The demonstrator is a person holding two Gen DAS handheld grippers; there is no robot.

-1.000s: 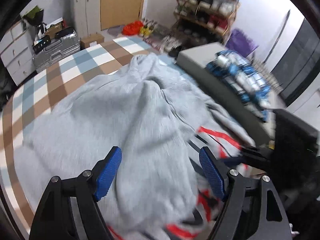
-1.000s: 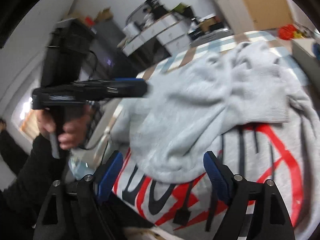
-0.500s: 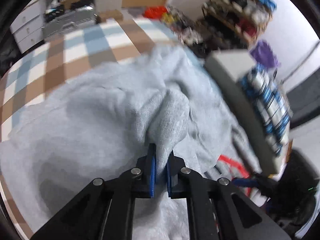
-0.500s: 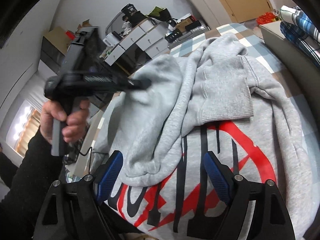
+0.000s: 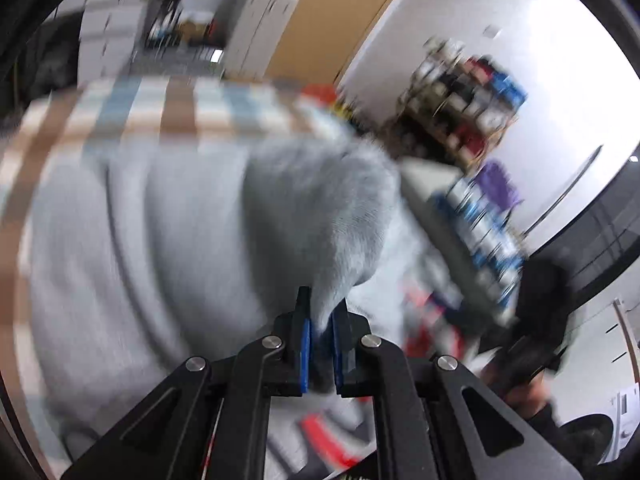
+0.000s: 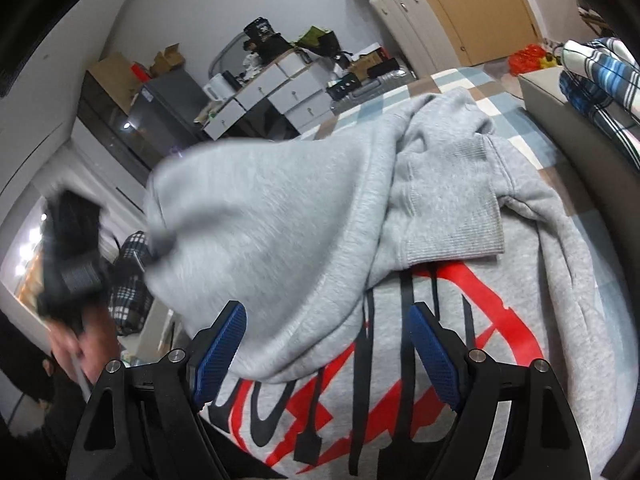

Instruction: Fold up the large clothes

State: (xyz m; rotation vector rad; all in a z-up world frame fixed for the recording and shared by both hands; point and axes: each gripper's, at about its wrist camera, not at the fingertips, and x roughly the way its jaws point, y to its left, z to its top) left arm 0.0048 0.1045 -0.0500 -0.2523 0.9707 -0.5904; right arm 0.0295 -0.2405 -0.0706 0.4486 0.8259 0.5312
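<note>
**Left tool clamped on grey hoodie, right tool spread above the print**

The bed (image 6: 472, 80), covered in a brown, blue and white check, carries the hoodie (image 6: 460, 216) across most of its width. The hoodie is grey, with a red and black print on the part nearest the right wrist camera. A sleeve with a ribbed cuff (image 6: 452, 236) lies folded across the body just above the print, toward the bed's far right side. Along the bed's right edge runs a grey ledge (image 6: 568, 120) with plaid cloth (image 6: 600, 76) heaped on it.

The left tool (image 5: 320, 334) points steeply down, and its blue pads are pressed together on a pinch of grey fabric, which rises from between them in a peaked fold. Seen from the right wrist, that tool (image 6: 76, 256) is a dark blur at the bed's left edge, held in a hand (image 6: 80, 352) with a dark sleeve, and a broad flap of the hoodie is stretched up toward it, off the layer below.

The right tool (image 6: 324, 356) tilts downward over the near part of the hoodie, its jaws wide apart with nothing between them; the lifted flap's edge and the print show in the gap. From the left wrist the right hand (image 5: 524, 396) shows blurred at the lower right, gripping its handle.
</note>
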